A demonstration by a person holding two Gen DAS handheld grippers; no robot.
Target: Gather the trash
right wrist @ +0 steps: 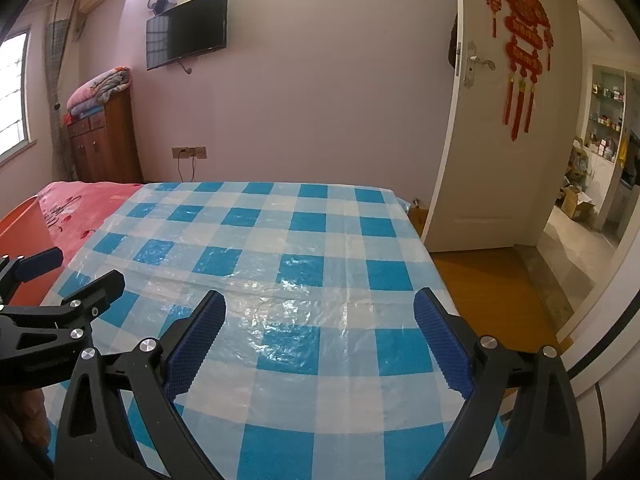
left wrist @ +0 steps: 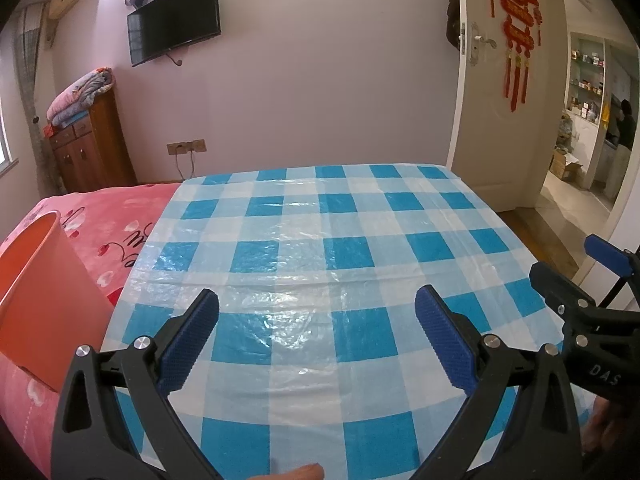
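Left wrist view, both grippers' fingers spread wide w/ nothing held over checked plastic sheet (left wrist: pixel 320 240), "DAS" on right gripper (left wrist: pixel 606 369).

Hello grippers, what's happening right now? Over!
Left gripper open, empty. Right gripper open, empty. No trash visible on checked plastic sheet; orange bin waits left. Nothing in the way.

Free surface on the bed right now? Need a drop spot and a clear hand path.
The blue checked plastic sheet is bare from the open left gripper and right gripper to its far edge by the wall. The pink bedspread strip beyond the orange bin is also free. Tight only at the near left, where the bin stands beside the sheet.
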